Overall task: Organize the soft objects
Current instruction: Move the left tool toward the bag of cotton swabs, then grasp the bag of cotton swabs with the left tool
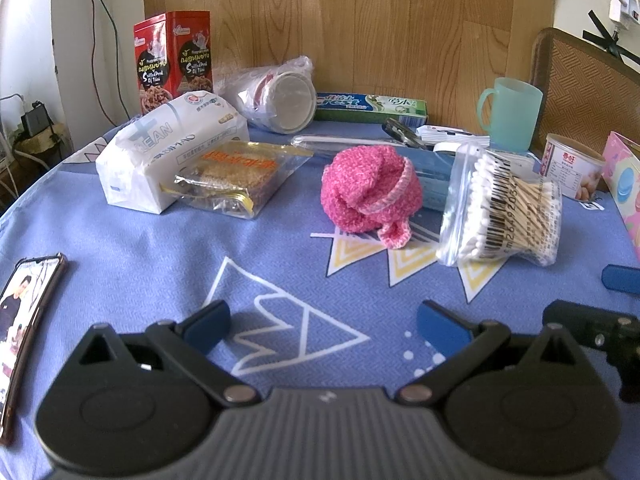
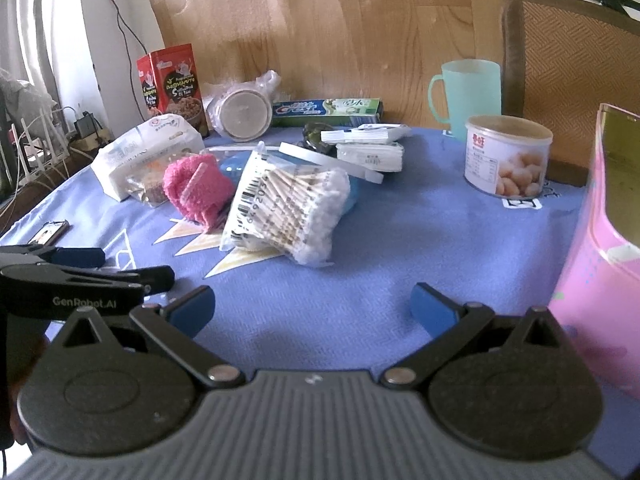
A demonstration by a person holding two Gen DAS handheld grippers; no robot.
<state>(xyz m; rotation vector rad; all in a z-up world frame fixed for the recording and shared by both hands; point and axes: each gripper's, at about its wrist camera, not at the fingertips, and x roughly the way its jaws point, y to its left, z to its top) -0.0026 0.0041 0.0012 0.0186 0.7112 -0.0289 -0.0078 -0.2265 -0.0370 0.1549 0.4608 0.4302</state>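
Pink knitted sock [image 1: 370, 196] lies beside cotton swab bag [image 1: 508, 212], both tongs spread.

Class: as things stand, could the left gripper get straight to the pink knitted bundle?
Probably yes. The left gripper is open and empty, and only bare blue tablecloth lies between it and the pink knitted bundle. The cotton swab bag sits just beside, not in front.

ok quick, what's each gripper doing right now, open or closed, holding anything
Left gripper: open, holding nothing, over the blue tablecloth.
Right gripper: open, holding nothing.
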